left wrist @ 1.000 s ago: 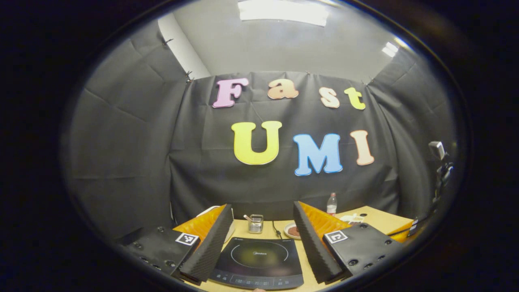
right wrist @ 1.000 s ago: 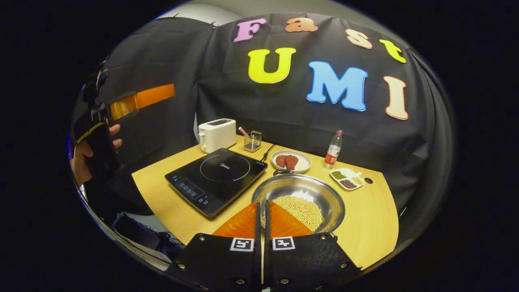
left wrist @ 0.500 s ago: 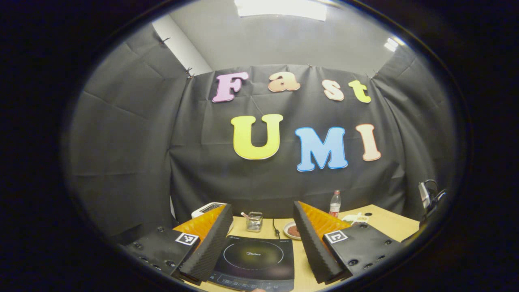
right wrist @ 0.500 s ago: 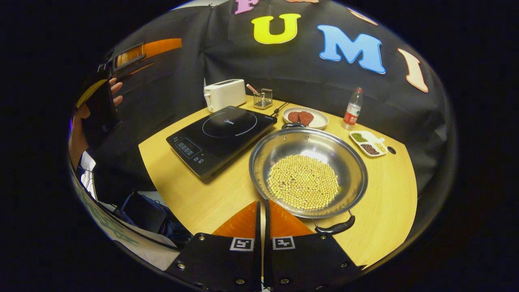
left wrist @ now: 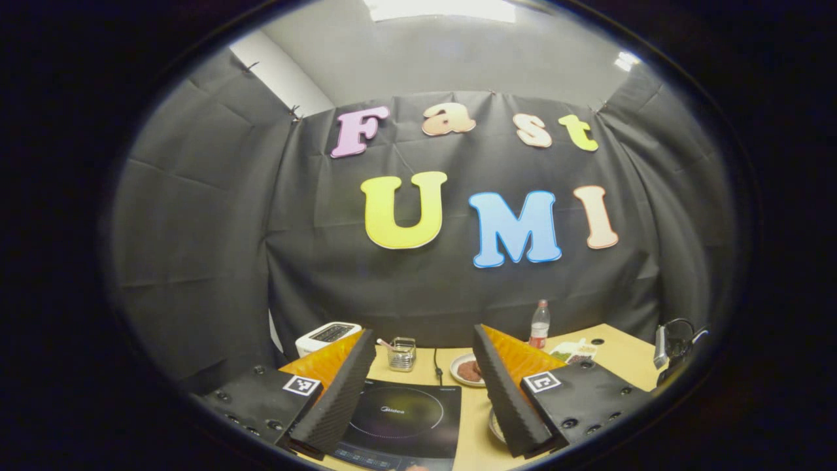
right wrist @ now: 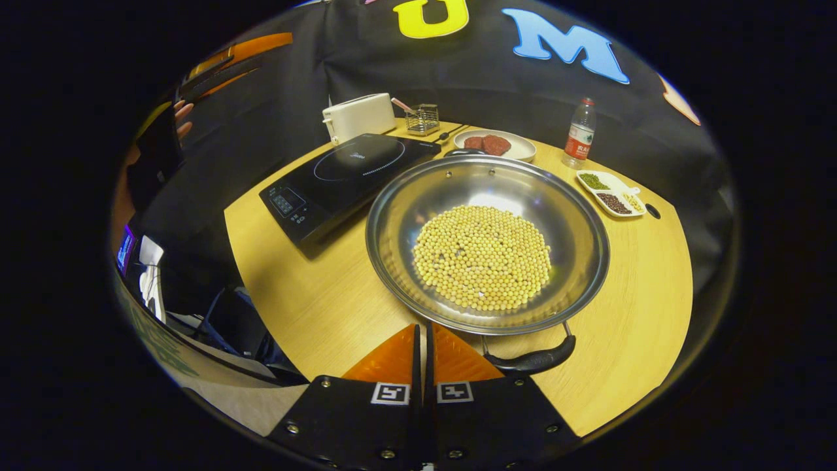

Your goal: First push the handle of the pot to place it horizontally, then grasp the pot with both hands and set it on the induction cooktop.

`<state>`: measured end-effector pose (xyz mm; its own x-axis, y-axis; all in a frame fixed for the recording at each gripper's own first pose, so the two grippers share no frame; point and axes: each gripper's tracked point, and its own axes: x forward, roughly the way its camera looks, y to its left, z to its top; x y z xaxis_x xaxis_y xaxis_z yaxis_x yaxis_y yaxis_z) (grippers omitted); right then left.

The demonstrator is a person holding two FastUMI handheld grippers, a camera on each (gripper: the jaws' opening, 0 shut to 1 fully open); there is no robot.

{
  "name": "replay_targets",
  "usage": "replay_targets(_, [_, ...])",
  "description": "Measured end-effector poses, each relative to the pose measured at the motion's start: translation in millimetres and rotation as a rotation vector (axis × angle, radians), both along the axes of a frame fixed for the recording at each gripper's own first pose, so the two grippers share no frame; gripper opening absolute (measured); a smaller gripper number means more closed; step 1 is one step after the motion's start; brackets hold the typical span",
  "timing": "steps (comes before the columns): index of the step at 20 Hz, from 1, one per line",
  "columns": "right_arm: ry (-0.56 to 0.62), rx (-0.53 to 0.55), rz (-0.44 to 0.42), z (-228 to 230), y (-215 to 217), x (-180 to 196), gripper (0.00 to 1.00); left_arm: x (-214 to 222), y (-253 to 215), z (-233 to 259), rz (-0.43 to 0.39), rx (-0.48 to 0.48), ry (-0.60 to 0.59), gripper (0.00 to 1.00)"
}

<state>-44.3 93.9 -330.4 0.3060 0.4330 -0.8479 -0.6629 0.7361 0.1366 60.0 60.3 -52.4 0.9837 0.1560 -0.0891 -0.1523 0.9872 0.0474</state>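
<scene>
Left black-and-orange two-finger gripper (left wrist: pixel 424 386): held level, fingers spread wide apart, nothing between them. Right black-and-orange two-finger gripper (right wrist: pixel 423 350): tilted downward, orange fingers pressed together, gripping nothing. Seen from the right gripper view, a hand (right wrist: pixel 178 118) wrapped around the left gripper's body.

dim booth, overhead light, fisheye warping

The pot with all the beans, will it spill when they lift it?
Maybe. The pot is wide and shallow, so tilting could send the loose beans rolling out. It is probably heavy, and its smooth metal may slip; lifting by both handles should keep it level.
</scene>
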Motion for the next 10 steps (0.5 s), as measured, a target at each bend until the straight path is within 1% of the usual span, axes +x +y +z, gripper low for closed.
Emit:
replay_targets(1, [0.005,-0.01,0.004,-3,-5,-2,0.01,2,-3,-1,0.0,-0.001,0.003,0.97])
replay_targets(3, [0.012,-0.013,-0.003,-3,-14,0,0.01,8,-12,-3,-0.003,-0.001,0.006,1.0])
replay_targets(6, [0.027,0.007,-0.026,-2,-23,2,0.01,13,-26,-6,-0.011,-0.001,0.009,1.0])
replay_targets(9, [0.023,0.0,-0.041,-3,-37,8,0.01,19,-39,-10,-0.016,-0.007,0.011,1.0])
replay_targets(10, [0.024,-0.004,-0.045,-4,-41,10,0.01,20,-42,-11,-0.017,-0.009,0.012,0.97])
